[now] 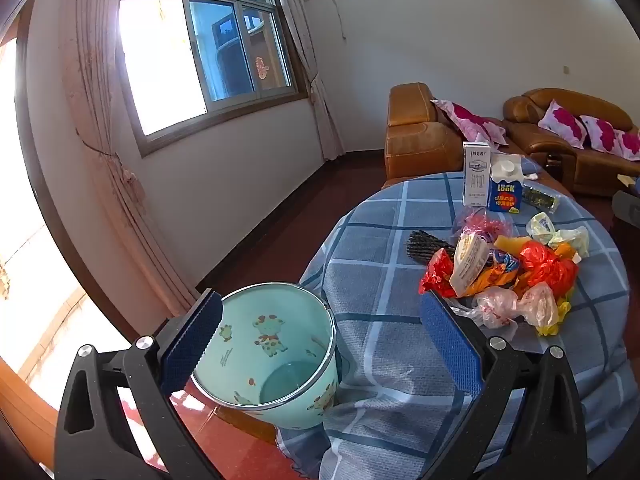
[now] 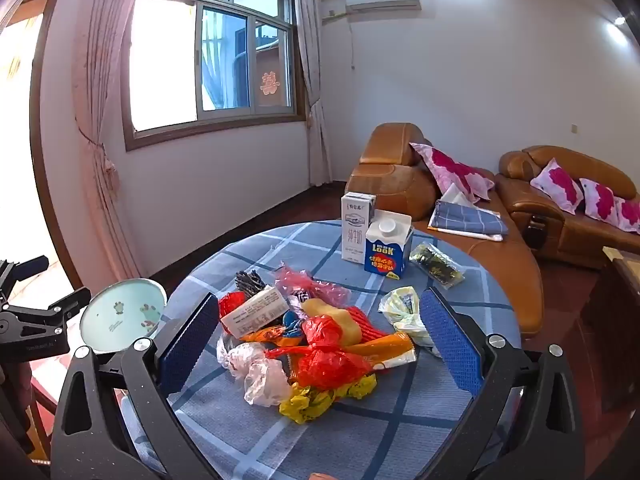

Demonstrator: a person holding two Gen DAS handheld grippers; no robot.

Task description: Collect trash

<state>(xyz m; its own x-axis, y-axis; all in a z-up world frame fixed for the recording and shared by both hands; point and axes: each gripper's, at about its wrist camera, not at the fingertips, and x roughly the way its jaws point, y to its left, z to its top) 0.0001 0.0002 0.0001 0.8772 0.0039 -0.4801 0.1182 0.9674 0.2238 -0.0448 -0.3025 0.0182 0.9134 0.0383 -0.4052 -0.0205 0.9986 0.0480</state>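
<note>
A pile of crumpled wrappers and plastic bags (image 2: 316, 344), red, orange, yellow and clear, lies on the round table with a blue checked cloth (image 2: 360, 432). It also shows at the right of the left wrist view (image 1: 516, 276). A mint-green bin with cartoon animals (image 1: 276, 356) stands at the table's left edge, empty inside; it also shows in the right wrist view (image 2: 120, 316). My left gripper (image 1: 320, 344) is open, its left finger over the bin's rim. My right gripper (image 2: 318, 344) is open and straddles the pile from above. The left gripper shows in the right wrist view (image 2: 36, 320).
A white milk carton (image 2: 356, 228), a blue LOOK carton (image 2: 386, 250) and a dark snack packet (image 2: 438, 266) stand at the table's far side. A dark comb-like item (image 2: 250, 282) lies left of the pile. Brown leather sofas (image 2: 560, 208) with pink pillows stand behind.
</note>
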